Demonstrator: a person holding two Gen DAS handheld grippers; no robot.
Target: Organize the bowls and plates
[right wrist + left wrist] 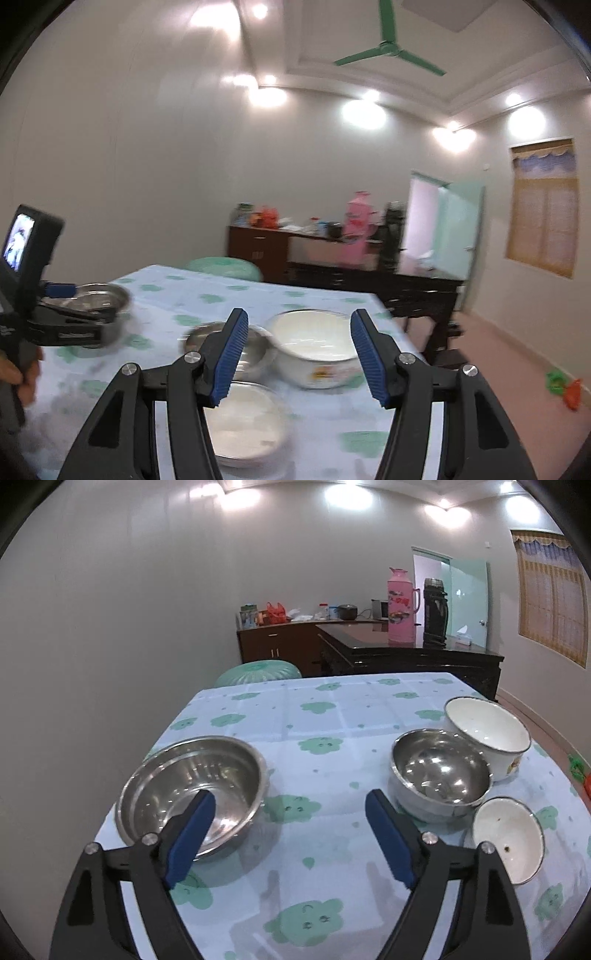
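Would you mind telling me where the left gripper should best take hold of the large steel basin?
Probably the near rim of the large steel basin, approached from above: it sits upright and too wide to span, so one of the fingers goes inside, one outside. The left gripper is open.

Wide steel bowl [192, 794] left; smaller steel bowl [441, 773], two white bowls [487, 734] [508, 840] clustered right.
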